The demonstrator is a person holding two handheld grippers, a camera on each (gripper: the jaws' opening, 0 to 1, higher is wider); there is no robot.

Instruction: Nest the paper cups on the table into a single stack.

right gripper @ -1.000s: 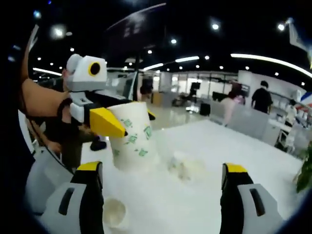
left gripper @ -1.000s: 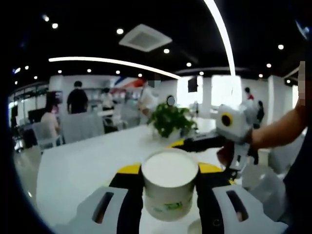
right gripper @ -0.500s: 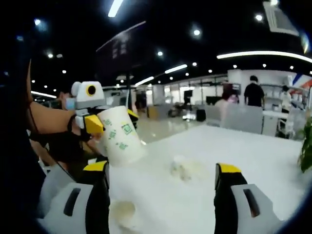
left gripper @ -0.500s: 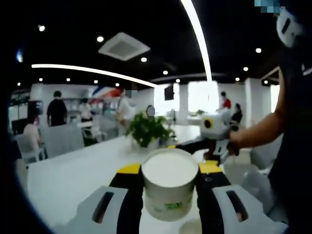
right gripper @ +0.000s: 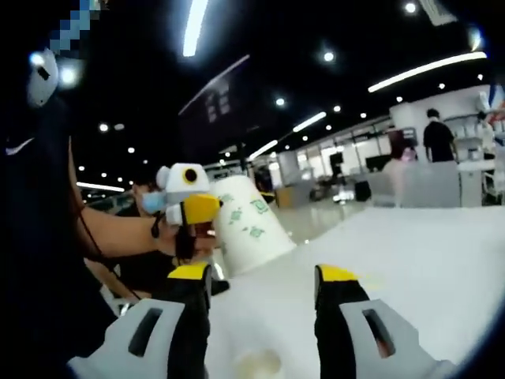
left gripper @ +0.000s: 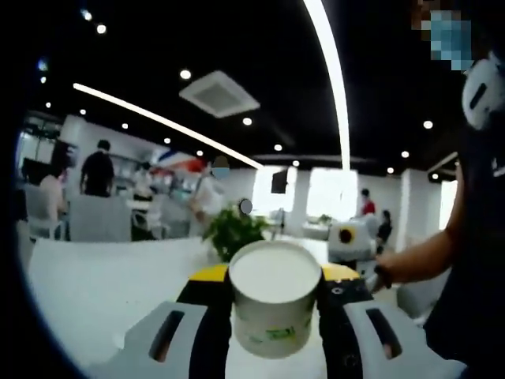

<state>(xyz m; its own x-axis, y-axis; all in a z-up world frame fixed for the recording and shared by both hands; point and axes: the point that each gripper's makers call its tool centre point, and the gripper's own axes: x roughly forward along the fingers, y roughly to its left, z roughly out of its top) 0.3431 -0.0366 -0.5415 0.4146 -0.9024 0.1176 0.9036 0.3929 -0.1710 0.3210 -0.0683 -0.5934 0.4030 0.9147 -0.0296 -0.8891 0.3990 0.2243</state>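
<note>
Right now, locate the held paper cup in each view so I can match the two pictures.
Left gripper view: the paper cup sits low at centre, clamped between the left gripper's yellow-tipped jaws, its open mouth facing the camera.
Right gripper view: the same cup is left of centre, seen from the side and tilted, green print showing, held by the left gripper.
Shared landmark: the white table.

Open-plan office: long white table [left gripper: 87, 284], dark ceiling with recessed spotlights and linear light strip [left gripper: 335, 87], square ceiling air vent [left gripper: 218, 94], grey chairs [left gripper: 99, 219], people standing far off.
</note>
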